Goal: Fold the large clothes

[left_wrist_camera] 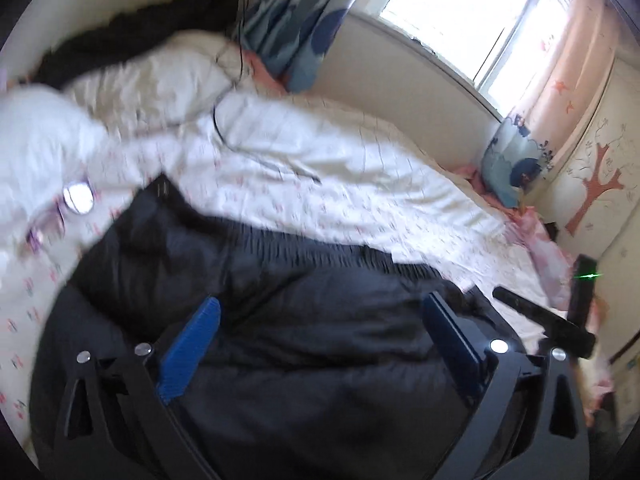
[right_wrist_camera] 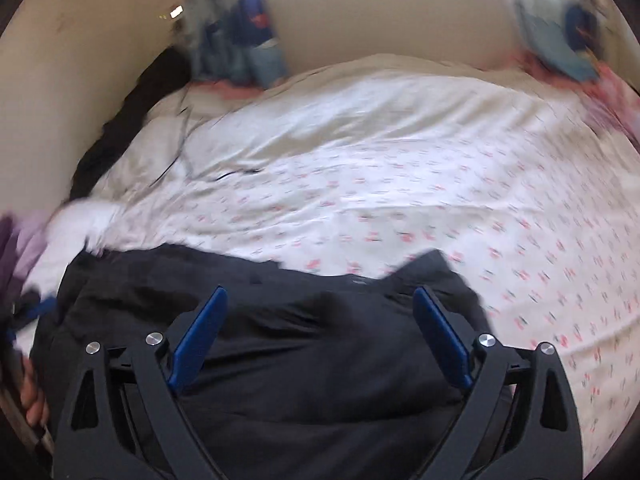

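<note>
A bed (right_wrist_camera: 400, 184) with a white sheet sprinkled with small pink prints fills the room in both views, which are blurred. Nearest the cameras, a large black padded garment (left_wrist_camera: 280, 320) lies bunched on the near part of the bed.

The left gripper (left_wrist_camera: 320, 308) hangs over the garment with its blue pads (left_wrist_camera: 188, 352) spread wide and nothing between them; no pad presses on the cloth. The right gripper (right_wrist_camera: 320, 300) also stands wide over the dark fabric, its pads clear of it. At the right edge of the left wrist view, part of the other black tool (left_wrist_camera: 560, 320) shows.

To the left of the garment lies a heap of white clothing (left_wrist_camera: 36, 144). Beyond it, a thin black cable (left_wrist_camera: 224, 120) trails across the sheet. Farther back, blue patterned curtains (left_wrist_camera: 296, 28) hang by a bright window (left_wrist_camera: 460, 12), and a wall with a tree drawing (left_wrist_camera: 596, 188) stands at the far right.
</note>
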Demonstrator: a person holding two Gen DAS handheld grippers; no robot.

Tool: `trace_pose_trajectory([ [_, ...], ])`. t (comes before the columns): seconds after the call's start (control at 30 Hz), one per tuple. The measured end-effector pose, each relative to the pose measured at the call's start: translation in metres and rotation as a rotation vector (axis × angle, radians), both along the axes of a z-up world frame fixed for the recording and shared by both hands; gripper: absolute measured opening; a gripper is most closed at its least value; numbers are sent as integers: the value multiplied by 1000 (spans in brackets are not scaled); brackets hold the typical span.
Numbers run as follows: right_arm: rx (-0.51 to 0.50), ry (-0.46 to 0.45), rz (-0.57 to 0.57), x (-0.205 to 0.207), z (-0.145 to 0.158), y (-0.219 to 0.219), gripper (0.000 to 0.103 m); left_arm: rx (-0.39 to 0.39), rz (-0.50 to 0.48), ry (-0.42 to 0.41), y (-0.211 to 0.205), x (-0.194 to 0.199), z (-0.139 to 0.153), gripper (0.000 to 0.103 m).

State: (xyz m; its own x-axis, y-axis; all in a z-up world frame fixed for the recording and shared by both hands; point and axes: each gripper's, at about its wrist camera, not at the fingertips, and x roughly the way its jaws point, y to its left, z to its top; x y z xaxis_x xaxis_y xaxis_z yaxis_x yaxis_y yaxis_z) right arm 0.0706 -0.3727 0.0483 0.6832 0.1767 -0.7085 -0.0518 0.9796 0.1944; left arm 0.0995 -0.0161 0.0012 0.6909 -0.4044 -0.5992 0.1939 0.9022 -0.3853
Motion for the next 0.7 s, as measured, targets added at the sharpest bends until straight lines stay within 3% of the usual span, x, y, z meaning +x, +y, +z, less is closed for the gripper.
trace_pose_trajectory([
  [0.1,-102,77,-12,37,-26,14,90,50,36,47,-8,29,-17,96],
  [0.13,-107,128,-44,53,-49,9,90,66,45,88,-4,42,-34,96],
  [0.2,10,193,-98,75,-83,-16,90,45,37,119,0,56,-52,96],
  [0.27,60,221,-131,82,-90,-29,90,55,44,157,0,70,-57,96],
  [0.37,31,200,-106,69,-69,-26,90,106,53,161,0,58,-44,96],
  [0.47,82,41,-40,15,-10,-24,90,123,71,62,9,14,-11,96],
  [0.53,51,-34,-3,-25,15,-19,94,198,81,-13,12,-15,1,96],
  [0.63,-8,-50,-10,-59,8,-15,96,307,103,-23,14,-31,-13,96],
  [0.7,-42,38,-28,-56,-30,-14,96,331,102,42,17,-27,-41,98],
])
